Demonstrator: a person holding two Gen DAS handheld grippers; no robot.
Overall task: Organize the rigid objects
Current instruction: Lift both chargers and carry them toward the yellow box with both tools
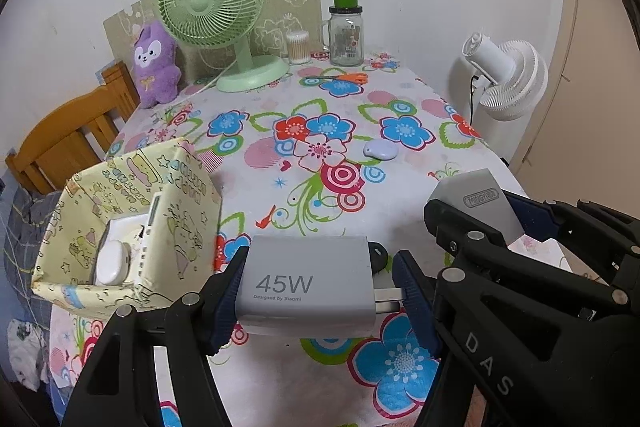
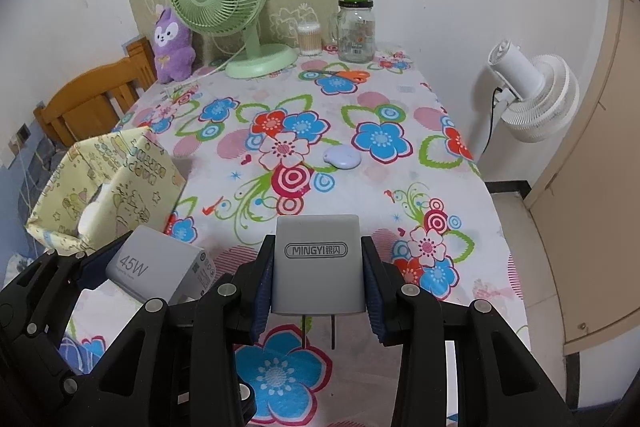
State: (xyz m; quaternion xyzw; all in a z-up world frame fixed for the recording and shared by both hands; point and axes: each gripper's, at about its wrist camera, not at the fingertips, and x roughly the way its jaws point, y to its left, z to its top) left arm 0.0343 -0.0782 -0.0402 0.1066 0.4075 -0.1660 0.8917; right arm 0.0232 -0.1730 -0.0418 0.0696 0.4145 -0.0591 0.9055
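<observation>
My left gripper (image 1: 320, 291) is shut on a white 45W charger (image 1: 308, 283), held above the floral table; it also shows in the right wrist view (image 2: 160, 269). My right gripper (image 2: 318, 267) is shut on a grey MINGYI charger (image 2: 318, 259), prongs pointing down; it shows in the left wrist view (image 1: 480, 203). A yellow patterned box (image 1: 120, 223) sits at the left table edge, holding white devices (image 1: 116, 259). A lilac oval case (image 1: 380, 149) lies mid-table.
A green desk fan (image 1: 216, 7), purple plush (image 1: 154, 65), cotton swab jar (image 1: 298, 47), glass jar with green lid (image 1: 346, 31) and orange scissors (image 1: 340, 78) stand at the far side. A wooden chair (image 1: 68, 135) is left, a white fan (image 1: 508, 75) right.
</observation>
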